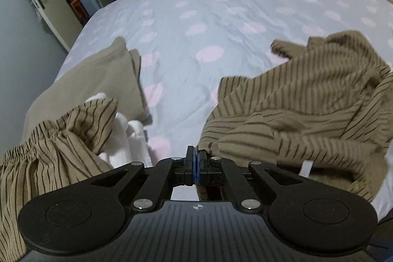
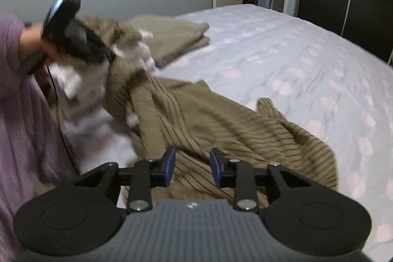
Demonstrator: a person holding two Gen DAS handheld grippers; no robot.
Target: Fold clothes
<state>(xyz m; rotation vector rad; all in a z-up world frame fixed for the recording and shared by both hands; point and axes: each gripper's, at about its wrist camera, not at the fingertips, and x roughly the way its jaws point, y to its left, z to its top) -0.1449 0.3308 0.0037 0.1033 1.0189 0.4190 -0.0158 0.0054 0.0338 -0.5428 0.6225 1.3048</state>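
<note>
The left gripper (image 1: 195, 163) has its jaws clamped on an edge of the striped garment (image 2: 208, 124), while the right gripper (image 2: 192, 167) stands with jaws apart just above that cloth, touching nothing. I think the right jaws should take the nearest edge, then both spread it flat on the bed (image 1: 221, 4) ahead, away from the folded beige piece (image 1: 93, 82) further left.

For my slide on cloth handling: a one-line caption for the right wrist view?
Right gripper open above a striped brown garment on the bed; left gripper pinches its far edge.

Striped khaki garment (image 2: 208, 124) — rumpled, on bed
</note>
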